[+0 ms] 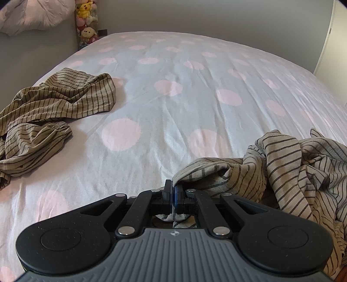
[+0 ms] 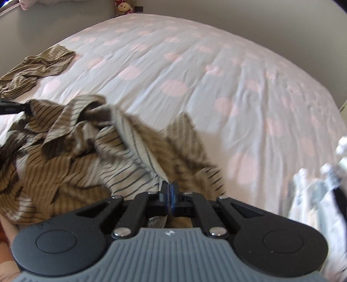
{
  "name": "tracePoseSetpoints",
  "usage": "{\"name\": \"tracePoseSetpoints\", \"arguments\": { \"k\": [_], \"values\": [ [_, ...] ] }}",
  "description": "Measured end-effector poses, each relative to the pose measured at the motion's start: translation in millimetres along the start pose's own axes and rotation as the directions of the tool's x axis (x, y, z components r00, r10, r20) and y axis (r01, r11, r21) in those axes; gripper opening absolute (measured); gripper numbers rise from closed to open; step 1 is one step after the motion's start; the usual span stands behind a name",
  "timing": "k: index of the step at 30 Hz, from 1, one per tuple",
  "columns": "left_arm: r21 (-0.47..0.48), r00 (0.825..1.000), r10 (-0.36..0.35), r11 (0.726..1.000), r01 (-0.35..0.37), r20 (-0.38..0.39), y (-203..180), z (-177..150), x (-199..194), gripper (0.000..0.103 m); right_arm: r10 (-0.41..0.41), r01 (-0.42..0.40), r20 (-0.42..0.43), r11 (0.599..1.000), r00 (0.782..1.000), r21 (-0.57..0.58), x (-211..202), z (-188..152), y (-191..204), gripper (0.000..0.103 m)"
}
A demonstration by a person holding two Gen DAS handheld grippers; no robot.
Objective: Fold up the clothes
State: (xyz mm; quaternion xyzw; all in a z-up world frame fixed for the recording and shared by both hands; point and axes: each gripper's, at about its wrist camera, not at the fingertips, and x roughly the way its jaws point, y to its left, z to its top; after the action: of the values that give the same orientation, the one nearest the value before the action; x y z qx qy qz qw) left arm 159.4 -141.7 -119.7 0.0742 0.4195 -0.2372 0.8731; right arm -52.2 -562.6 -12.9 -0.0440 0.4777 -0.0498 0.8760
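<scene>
Here, both clamped on striped garment [image 2: 71, 156]: left gripper [image 1: 172, 191] pinching one edge, right gripper [image 2: 169, 192] another. Crumpled, no clear long axis, on near bed [image 1: 173, 104] edge. Second striped piece [image 1: 54, 108] far left. Polka-dot sheet; plush toys [image 1: 86, 23] in corner.

Motion blurs the striped garment [image 2: 121, 141] and a pale object [image 2: 321, 186] at right.

Pink-dotted bed [image 1: 173, 91] against grey walls [image 1: 195, 17], plush toys [image 1: 86, 21] cornered.
</scene>
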Motion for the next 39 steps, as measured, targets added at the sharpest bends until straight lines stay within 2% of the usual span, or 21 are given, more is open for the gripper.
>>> {"name": "tracePoseSetpoints", "arguments": {
  "k": [6,11,14,20,23,24,30,31,34,39],
  "values": [
    [0.003,1.000,0.001,1.000,-0.001,-0.009,-0.5,-0.1,2.6,0.000,-0.059,0.058,-0.043,0.998,0.997,-0.024,33.7,21.0,-44.8,0.003],
    [0.008,1.000,0.000,1.000,0.000,-0.015,-1.7,-0.4,4.4,0.000,-0.047,0.048,-0.027,0.998,0.999,0.038,47.3,20.8,-58.7,0.010],
    [0.012,1.000,-0.001,1.000,0.001,-0.018,-2.5,-0.6,5.3,0.000,-0.057,0.057,0.011,0.998,0.998,-0.006,36.8,21.0,-49.7,0.012],
    [0.018,1.000,-0.003,1.000,0.004,-0.024,-4.0,-1.0,7.1,0.000,-0.010,0.031,0.114,0.981,0.993,-0.189,16.7,27.0,-6.7,0.014],
    [0.015,1.000,-0.003,1.000,0.003,-0.023,-3.2,-0.9,6.7,0.000,0.042,-0.002,0.136,0.958,0.990,-0.287,17.7,28.8,26.3,0.022],
    [0.014,1.000,-0.003,1.000,0.004,-0.022,-3.0,-1.0,6.3,0.000,0.046,0.002,0.139,0.945,0.989,-0.327,20.8,28.0,38.4,0.026],
    [0.007,1.000,-0.007,1.000,0.007,-0.013,-1.1,-0.7,4.0,0.000,0.007,0.080,0.154,0.831,0.988,-0.550,55.7,22.3,95.4,0.032],
    [0.004,1.000,-0.009,1.000,0.009,-0.014,-0.6,-0.6,4.5,0.000,-0.006,0.100,0.160,0.806,0.987,-0.583,61.8,20.9,100.6,0.036],
    [-0.003,1.000,-0.014,1.000,0.014,-0.016,0.9,-0.2,6.0,0.000,-0.067,0.173,0.180,0.712,0.981,-0.680,81.1,16.1,111.7,0.036],
    [-0.015,1.000,-0.022,1.000,0.022,-0.021,3.3,0.5,8.5,0.000,-0.116,0.231,0.202,0.585,0.972,-0.777,99.1,4.2,121.3,0.036]
  ]
}}
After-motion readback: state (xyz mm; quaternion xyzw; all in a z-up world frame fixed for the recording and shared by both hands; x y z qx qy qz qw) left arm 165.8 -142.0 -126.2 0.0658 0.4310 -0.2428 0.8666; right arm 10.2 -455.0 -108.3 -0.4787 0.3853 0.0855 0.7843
